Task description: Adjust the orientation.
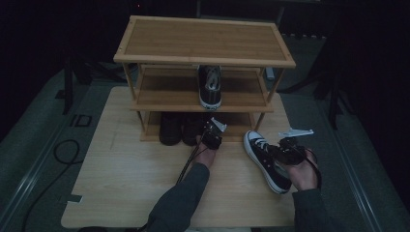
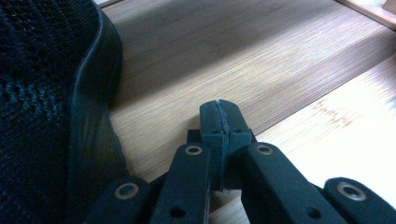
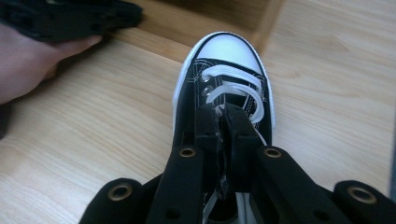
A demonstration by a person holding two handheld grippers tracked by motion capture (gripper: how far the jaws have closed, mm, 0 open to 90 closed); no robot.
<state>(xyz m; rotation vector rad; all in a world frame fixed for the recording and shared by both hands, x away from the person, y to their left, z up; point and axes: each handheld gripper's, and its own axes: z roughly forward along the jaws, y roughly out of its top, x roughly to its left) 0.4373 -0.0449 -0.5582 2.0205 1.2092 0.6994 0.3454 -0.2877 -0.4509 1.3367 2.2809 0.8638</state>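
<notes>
Dark floor and cables ring a pale wooden surface that carries a three-tier bamboo shoe rack.

At the right claw, the jaws are pinched nearly together on the tongue of a black-and-white sneaker, just behind the white laces. That shoe lies on the surface to the right of the rack's front, toe toward the rack and heel toward the person. Its likely mate stands alone on the middle shelf, toe outward.

The step in hand looks like shelving this sneaker: gripped and about to be carried. The next move calls for lifting it clear of the surface, swinging it left and forward, and sliding it onto the middle shelf beside its partner without clipping the shelf edge or the upright. A grip on soft fabric may let the heel droop.

The right hand comes in low from the bottom right, wrist angled inward.

The left claw is fully shut on nothing, resting at the bottom shelf's front lip just beside a dark shoe, one of a pair there, with the forearm stretched forward.
</notes>
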